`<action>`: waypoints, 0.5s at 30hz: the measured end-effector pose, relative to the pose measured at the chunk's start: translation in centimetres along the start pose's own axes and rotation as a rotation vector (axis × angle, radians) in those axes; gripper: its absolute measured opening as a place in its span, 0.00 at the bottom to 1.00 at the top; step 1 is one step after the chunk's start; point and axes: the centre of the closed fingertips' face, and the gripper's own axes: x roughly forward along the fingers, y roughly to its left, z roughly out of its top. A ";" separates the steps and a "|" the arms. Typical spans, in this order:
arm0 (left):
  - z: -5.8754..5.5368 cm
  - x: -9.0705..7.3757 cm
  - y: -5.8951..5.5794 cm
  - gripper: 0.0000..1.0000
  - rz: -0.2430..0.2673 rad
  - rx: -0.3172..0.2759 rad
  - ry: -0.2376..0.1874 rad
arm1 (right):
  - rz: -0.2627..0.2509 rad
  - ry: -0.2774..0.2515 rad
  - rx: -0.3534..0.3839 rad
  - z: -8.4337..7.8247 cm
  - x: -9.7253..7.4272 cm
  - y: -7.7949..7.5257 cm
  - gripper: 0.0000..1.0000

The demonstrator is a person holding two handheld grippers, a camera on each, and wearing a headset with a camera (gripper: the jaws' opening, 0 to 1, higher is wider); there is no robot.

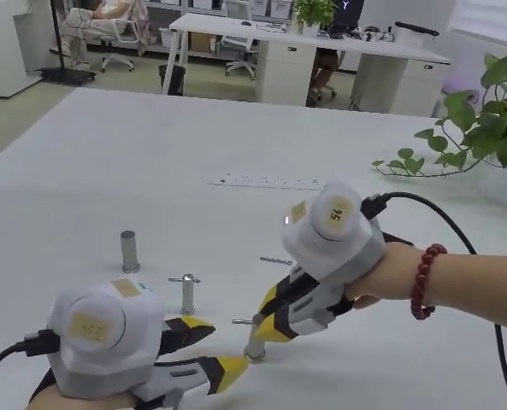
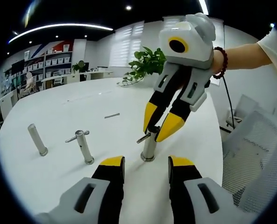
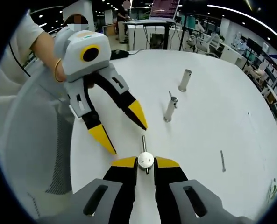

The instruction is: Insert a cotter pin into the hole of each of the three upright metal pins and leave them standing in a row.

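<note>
My left gripper (image 1: 212, 348) is closest to me, on the near side of the near metal pin (image 1: 255, 348) and just left of it. Its jaws are spread wide and hold nothing. In the left gripper view the left gripper (image 2: 146, 165) points straight at that pin (image 2: 149, 147), with the tips apart from its base.

My right gripper (image 1: 268, 325) comes down on the near metal pin from the right. Its jaws are drawn in narrow and pinch the pin's round head (image 3: 145, 159) between their tips. The pin stands upright on the white table (image 1: 150, 154). A cotter pin (image 1: 243, 322) runs through the hole near its top and sticks out to the left (image 2: 143, 138).

Beyond the near metal pin and to its left stands the middle metal pin (image 1: 187, 295), upright, with a second cotter pin (image 1: 185, 279) lying crosswise through its top. Farther from the near metal pin along the same slanting line is the far metal pin (image 1: 130, 252), upright with a bare top.

A loose cotter pin (image 1: 276, 260) lies flat on the table beyond the near metal pin, apart from all three. Well beyond that lies a white power strip (image 1: 266, 181). A leafy plant (image 1: 484, 120) is far off to the right.
</note>
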 end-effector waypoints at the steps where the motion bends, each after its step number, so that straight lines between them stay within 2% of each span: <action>1: 0.1 -0.1 0.0 0.37 0.000 -0.001 -0.003 | -0.001 -0.001 -0.003 0.0 0.0 0.0 0.15; 6: 0.7 -0.8 -0.3 0.41 -0.011 -0.015 -0.025 | -0.007 -0.008 0.014 0.0 0.0 -0.1 0.14; 10: 1.1 -1.4 -0.6 0.45 -0.015 -0.004 -0.040 | -0.013 -0.009 0.024 0.0 0.0 -0.3 0.13; 13: 0.9 -2.0 -0.7 0.45 -0.002 0.020 -0.030 | -0.012 -0.004 0.020 -0.1 -0.1 -0.5 0.13; 15: 0.9 -2.4 -0.7 0.46 -0.003 0.008 -0.032 | -0.014 0.000 0.008 -0.1 -0.1 -0.7 0.13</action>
